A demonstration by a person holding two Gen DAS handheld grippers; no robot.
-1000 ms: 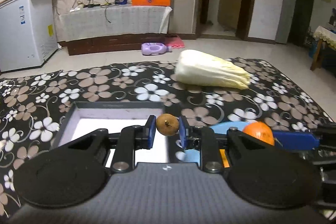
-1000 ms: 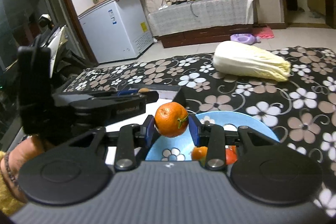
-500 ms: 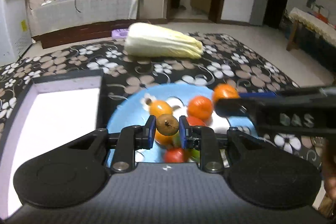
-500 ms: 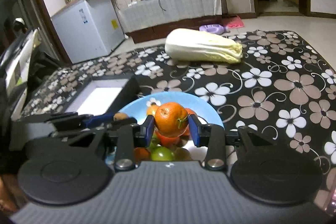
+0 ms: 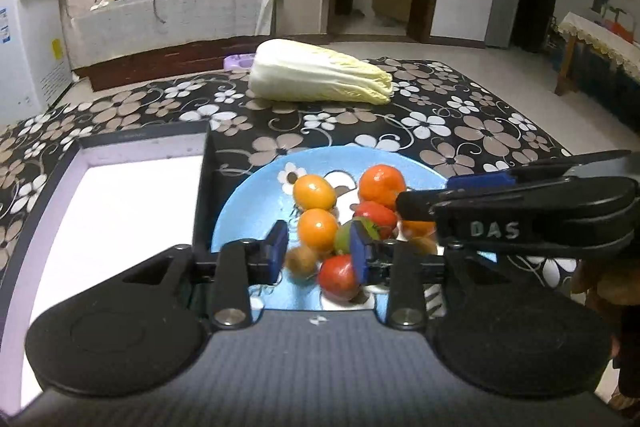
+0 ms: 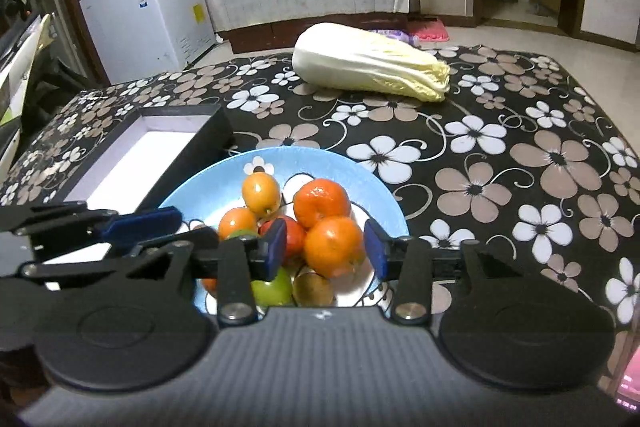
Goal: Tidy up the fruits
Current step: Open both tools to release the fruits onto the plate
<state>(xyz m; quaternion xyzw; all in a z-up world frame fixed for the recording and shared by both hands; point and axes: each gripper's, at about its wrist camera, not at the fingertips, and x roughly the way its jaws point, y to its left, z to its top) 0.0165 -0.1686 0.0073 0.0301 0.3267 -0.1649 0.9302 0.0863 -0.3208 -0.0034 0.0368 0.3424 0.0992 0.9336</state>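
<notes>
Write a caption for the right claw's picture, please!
Right claw open around an orange on the blue fruit plate.

- We record dim, warm indoor light from overhead in both wrist views.
- We note the white inside of the open box [image 5: 120, 211] blown out to glare.
- We find heavy fisheye bending at the edges: walls and the freezer [image 6: 148, 15] curve.
- We log soft motion blur on the small brown fruit [image 5: 302, 261].
- We see darkened, vignetted corners.
</notes>
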